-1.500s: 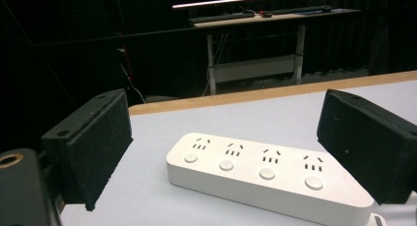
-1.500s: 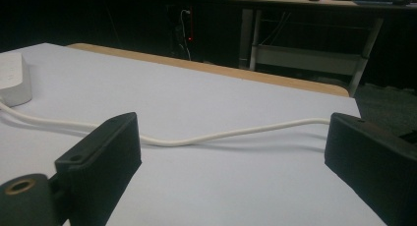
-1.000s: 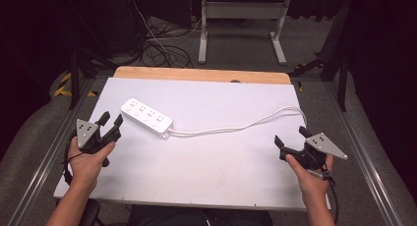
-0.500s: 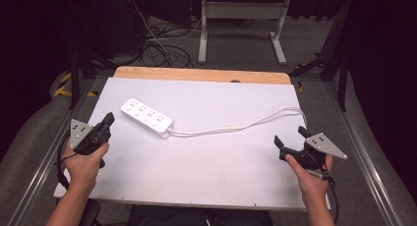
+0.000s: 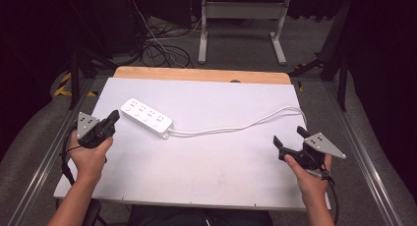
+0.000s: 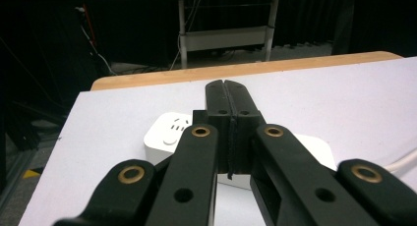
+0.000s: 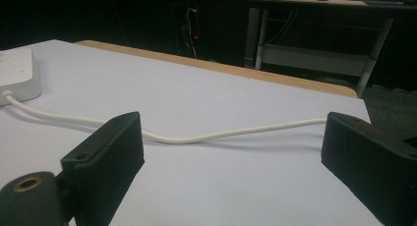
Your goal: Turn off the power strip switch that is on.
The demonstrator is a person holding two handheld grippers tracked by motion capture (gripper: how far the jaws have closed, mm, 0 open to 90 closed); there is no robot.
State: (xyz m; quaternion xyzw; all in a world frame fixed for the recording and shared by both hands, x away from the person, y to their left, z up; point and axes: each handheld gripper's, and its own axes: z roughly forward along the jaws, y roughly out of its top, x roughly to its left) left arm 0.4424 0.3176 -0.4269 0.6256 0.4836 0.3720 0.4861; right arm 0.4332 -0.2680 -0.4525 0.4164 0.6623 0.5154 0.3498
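A white power strip (image 5: 146, 118) lies at an angle on the left half of the white tabletop (image 5: 221, 172). Its white cable (image 5: 236, 129) runs to the right and off the far right edge. My left gripper (image 5: 114, 116) hovers just left of the strip and points at it, its jaws shut with nothing between them. In the left gripper view the closed fingertips (image 6: 227, 91) stand right in front of the strip (image 6: 167, 132). My right gripper (image 5: 288, 136) is open near the right front of the table. Beyond its spread jaws (image 7: 231, 142) lies the cable (image 7: 196, 137).
A wooden strip (image 5: 196, 74) runs along the table's far edge. Metal rails (image 5: 364, 162) flank both sides. Behind the table are a grey stand (image 5: 241, 12), loose cables on the floor (image 5: 162, 49) and dark surroundings.
The left gripper's jaws, open a second ago, have closed on nothing, and the hand has drifted slightly left. The right hand, strip and cable have kept still.
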